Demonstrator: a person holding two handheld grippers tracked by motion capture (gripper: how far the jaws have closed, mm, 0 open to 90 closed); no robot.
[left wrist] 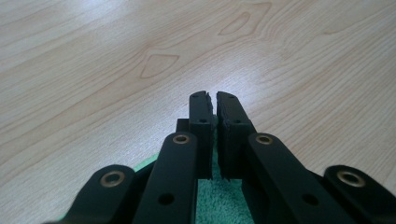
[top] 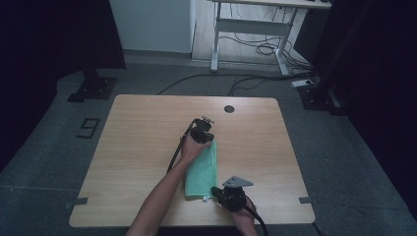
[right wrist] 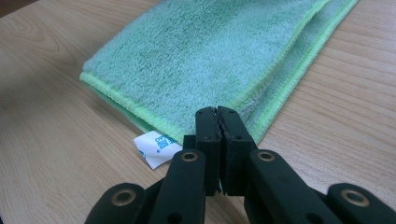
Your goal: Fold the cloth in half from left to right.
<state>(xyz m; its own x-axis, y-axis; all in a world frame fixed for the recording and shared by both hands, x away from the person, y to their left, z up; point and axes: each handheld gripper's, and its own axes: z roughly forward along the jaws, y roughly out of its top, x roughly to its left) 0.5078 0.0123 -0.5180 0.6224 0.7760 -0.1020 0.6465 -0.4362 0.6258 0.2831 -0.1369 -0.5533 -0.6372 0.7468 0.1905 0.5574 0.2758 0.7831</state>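
Note:
A green towel (top: pixel 201 172) lies folded into a long strip on the wooden table (top: pixel 142 147), running from the near edge toward the middle. My left gripper (top: pixel 201 129) sits at the strip's far end, held by a hand. In the left gripper view its jaws (left wrist: pixel 214 97) are shut to a thin slit over bare wood, and the towel (left wrist: pixel 217 205) shows beneath them. My right gripper (top: pixel 215 190) rests at the strip's near right corner. In the right gripper view it (right wrist: pixel 216 109) is shut, its tips at the hem of the towel (right wrist: pixel 210 56), beside a white label (right wrist: pixel 156 148).
A dark round hole (top: pixel 229 108) sits near the table's far edge. Tape marks (top: pixel 78 201) flank the near corners. On the floor beyond are a white desk frame (top: pixel 251 29), loose cables (top: pixel 255 49) and black stand bases (top: pixel 93 88).

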